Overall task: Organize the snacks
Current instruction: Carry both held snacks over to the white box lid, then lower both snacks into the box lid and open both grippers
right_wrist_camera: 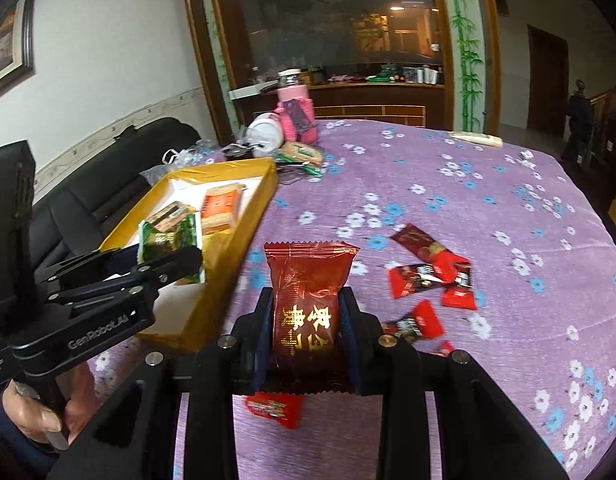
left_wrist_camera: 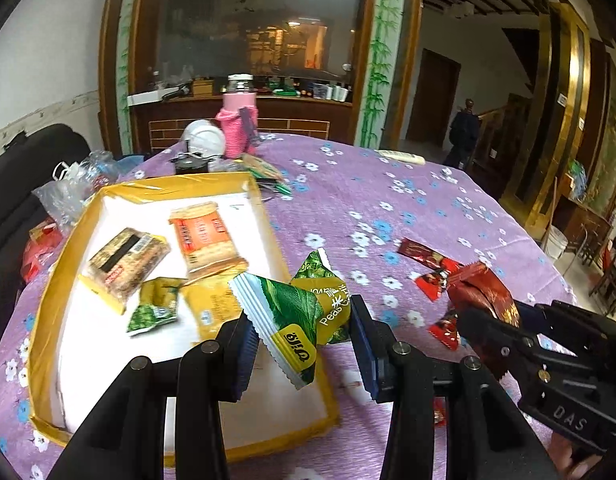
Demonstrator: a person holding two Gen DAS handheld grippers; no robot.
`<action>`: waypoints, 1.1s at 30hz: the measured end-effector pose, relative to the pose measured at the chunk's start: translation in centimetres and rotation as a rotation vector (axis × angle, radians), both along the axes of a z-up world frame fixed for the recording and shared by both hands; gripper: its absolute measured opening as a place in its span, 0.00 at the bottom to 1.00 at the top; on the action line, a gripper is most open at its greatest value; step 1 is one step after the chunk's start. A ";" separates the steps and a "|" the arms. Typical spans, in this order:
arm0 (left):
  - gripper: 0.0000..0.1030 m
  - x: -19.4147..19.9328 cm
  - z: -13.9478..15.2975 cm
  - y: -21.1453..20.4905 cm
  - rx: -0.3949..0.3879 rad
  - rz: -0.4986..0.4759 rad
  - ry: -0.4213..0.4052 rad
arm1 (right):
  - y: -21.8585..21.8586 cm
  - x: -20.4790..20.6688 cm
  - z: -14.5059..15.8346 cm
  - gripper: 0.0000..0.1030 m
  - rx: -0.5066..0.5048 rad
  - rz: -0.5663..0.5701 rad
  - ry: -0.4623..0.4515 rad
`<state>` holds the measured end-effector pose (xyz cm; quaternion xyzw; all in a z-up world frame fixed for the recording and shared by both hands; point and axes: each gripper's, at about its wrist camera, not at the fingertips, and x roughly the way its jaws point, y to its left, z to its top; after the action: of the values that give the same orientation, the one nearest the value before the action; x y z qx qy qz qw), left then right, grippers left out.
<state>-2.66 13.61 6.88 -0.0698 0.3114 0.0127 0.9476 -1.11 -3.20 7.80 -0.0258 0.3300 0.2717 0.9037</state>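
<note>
While both grippers hang above the purple flowered desk (left_wrist_camera: 387,200), left gripper (left_wrist_camera: 300,332) pinches a green pea snack packet (left_wrist_camera: 292,312) between its blue pads, packet raised over the near right rim of the yellow-edged box (left_wrist_camera: 48,300). Right gripper (right_wrist_camera: 308,328) is clamped on a dark red packet with gold characters (right_wrist_camera: 308,300), upright between its pads, above the desk just right of the box. Inside the box lie an orange cracker pack (left_wrist_camera: 206,236), a brown biscuit pack (left_wrist_camera: 126,264) and a small green packet (left_wrist_camera: 156,306). Small red sachets (right_wrist_camera: 427,276) are scattered on the cloth right of the held red packet. Pink bottle (left_wrist_camera: 240,120) stands at far side.
</note>
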 end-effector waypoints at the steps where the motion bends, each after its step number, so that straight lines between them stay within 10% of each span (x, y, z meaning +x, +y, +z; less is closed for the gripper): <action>1: 0.44 -0.1 0.0 0.5 -0.007 0.010 0.001 | 0.4 0.0 0.1 0.29 0.001 0.013 0.001; 33: 0.44 -0.9 -3.4 12.6 -0.124 0.263 0.115 | 14.8 -0.1 -2.5 0.30 -0.082 0.293 0.180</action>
<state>-3.59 26.22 3.49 -0.1673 0.3536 0.1214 0.9123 -1.22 11.61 5.31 -0.0859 0.4131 0.3879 0.8195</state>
